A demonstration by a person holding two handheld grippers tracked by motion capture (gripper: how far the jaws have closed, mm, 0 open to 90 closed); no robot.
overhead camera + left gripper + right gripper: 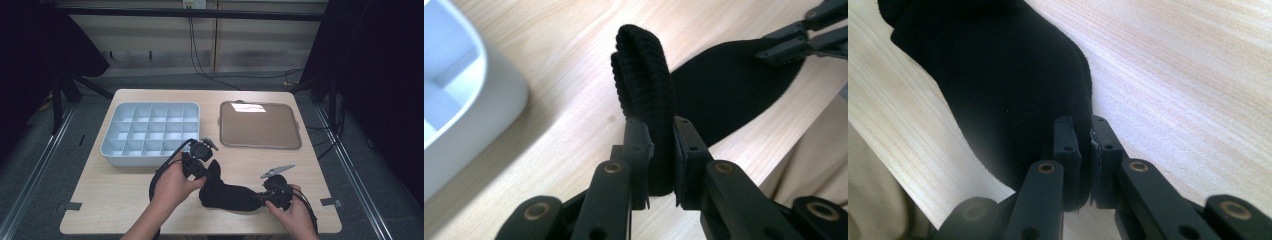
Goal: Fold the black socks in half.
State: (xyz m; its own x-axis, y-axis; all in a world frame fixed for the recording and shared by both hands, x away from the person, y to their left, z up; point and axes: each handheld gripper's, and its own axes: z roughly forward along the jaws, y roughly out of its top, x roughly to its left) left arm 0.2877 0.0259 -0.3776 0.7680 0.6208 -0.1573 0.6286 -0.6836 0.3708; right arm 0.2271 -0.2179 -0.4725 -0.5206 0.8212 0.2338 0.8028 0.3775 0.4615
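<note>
While the black sock [230,194] is lying near the front of the desk [115,190], the right gripper [1086,150] is pinching one end and the left gripper [660,150] is squeezing its ribbed cuff, near the grey tray [117,150].

Light wood table [125,200] stood on grey carpeted floor [45,165]. Beyond the table's far edge ran a beige panelled wall [250,45] with black cables [200,60] hanging down it to the floor. Dark curtains [380,75] hung left and right of the table. Metal floor rails [35,170] flanked it. Overhead light glared near the table's far right corner.
</note>
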